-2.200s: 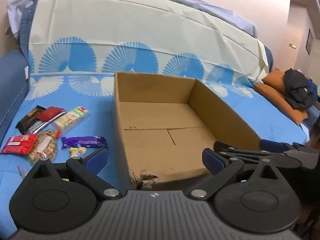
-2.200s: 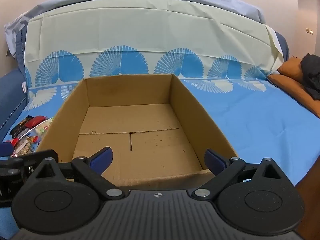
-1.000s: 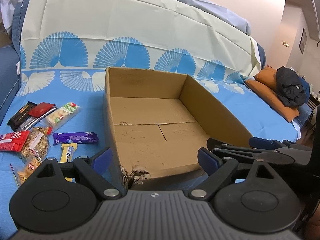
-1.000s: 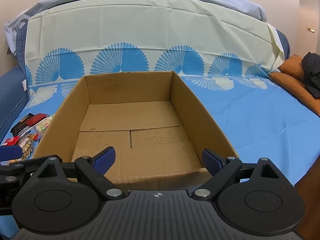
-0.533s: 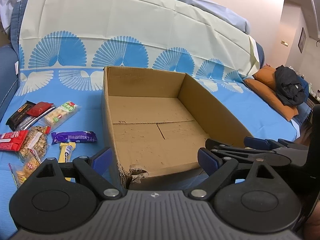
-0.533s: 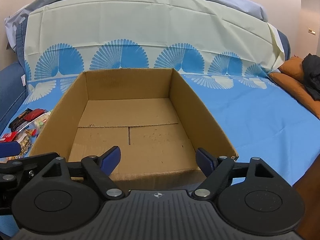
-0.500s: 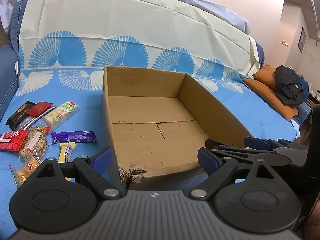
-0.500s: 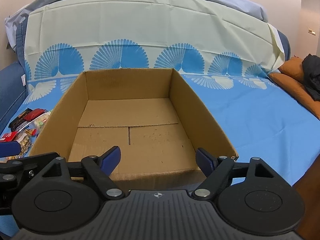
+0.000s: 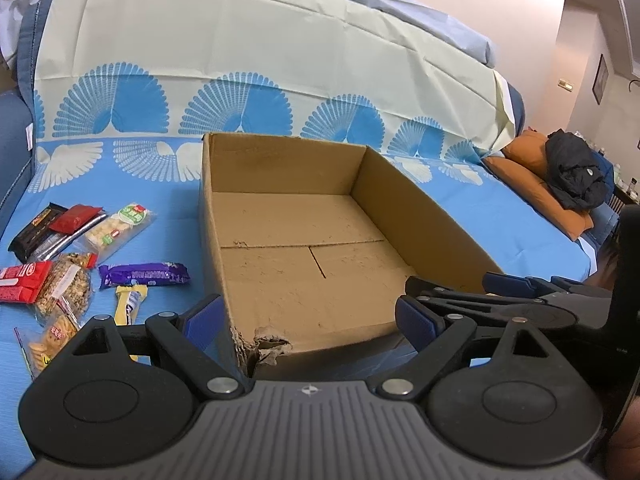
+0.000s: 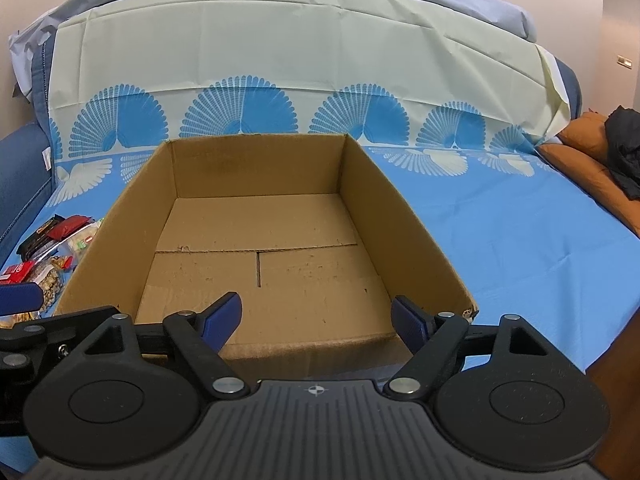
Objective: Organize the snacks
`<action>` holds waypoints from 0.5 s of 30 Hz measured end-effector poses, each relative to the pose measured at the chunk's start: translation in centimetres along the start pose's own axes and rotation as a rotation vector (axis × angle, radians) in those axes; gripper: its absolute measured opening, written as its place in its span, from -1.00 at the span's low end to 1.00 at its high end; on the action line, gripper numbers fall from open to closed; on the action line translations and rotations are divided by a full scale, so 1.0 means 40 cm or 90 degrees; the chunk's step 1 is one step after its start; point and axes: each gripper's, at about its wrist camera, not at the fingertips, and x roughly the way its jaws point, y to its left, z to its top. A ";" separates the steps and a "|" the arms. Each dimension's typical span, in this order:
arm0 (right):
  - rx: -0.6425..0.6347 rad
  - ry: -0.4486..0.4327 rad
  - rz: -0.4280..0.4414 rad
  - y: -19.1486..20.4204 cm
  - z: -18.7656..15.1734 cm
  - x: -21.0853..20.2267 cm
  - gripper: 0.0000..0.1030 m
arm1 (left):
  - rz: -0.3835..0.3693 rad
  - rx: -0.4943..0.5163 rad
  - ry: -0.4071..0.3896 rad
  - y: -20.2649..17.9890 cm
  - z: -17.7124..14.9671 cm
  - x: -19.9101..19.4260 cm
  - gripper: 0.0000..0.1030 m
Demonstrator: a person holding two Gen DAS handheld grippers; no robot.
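Note:
An open, empty cardboard box (image 9: 280, 160) stands on the blue sheet; it also shows in the right wrist view (image 10: 256, 152). Several snack packs lie left of it: a purple bar (image 9: 144, 275), a red pack (image 9: 22, 282), a granola bag (image 9: 64, 288), a clear cracker pack (image 9: 120, 228), a dark bar (image 9: 40, 226). They peek out at the left of the right wrist view (image 10: 52, 248). My left gripper (image 9: 308, 316) is open and empty at the box's torn near corner. My right gripper (image 10: 320, 316) is open and empty at the box's near wall.
A cream and blue patterned cover (image 9: 240, 80) drapes the sofa back behind the box. Orange cushions with a black garment (image 9: 576, 176) lie at the far right. The right gripper's fingers (image 9: 508, 282) show at the right of the left wrist view.
Both grippers have drifted a little; the box sits slightly lower and nearer in the views. The right gripper's fingers stand somewhat closer together than a second ago. Nothing was picked up.

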 end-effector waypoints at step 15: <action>-0.004 -0.062 0.133 0.123 0.025 -0.057 -0.17 | -0.012 0.090 0.080 0.292 0.099 -0.039 0.54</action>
